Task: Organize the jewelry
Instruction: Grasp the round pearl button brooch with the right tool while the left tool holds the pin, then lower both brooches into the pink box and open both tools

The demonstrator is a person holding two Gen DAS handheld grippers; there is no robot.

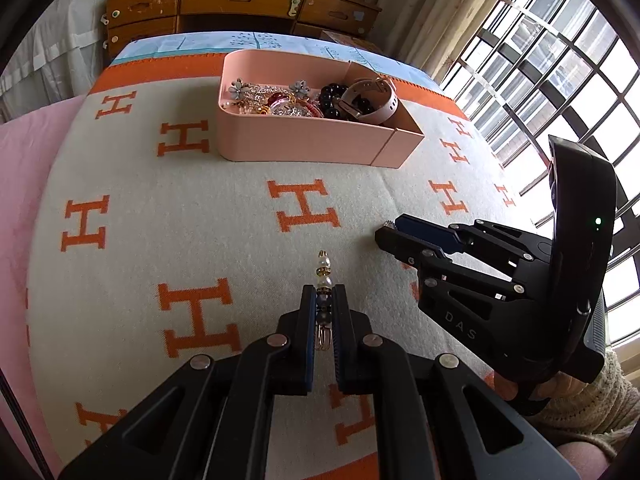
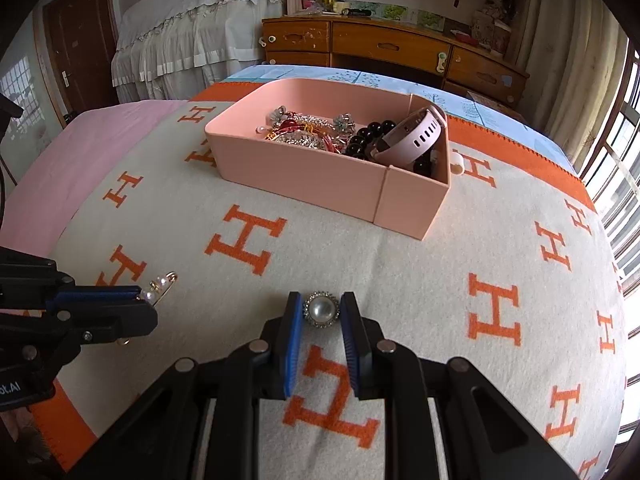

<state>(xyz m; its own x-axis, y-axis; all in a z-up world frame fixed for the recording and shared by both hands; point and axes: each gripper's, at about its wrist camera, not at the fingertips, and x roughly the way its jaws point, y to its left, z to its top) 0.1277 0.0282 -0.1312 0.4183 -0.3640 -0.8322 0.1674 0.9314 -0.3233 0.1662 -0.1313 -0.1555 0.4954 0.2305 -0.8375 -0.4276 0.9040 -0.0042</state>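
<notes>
Nearest, the left gripper (image 1: 324, 300) has its jaws clamped on a beaded pin (image 1: 324, 280). Just beside it, the right gripper (image 2: 320, 308) brackets a pearl brooch (image 2: 321, 309) lying on the blanket (image 2: 400, 280) — jaws close around it, whether pressing I cannot tell. This looks like the pick-up step; next comes lifting both and carrying them to the pink tray (image 2: 304, 176) beyond, already holding jewelry.

Orange "H" letters repeat all over the cream blanket (image 2: 400, 264) around the pink box (image 2: 320, 184). "DAS" is moulded on the right gripper (image 1: 390, 236), near its linkage.
</notes>
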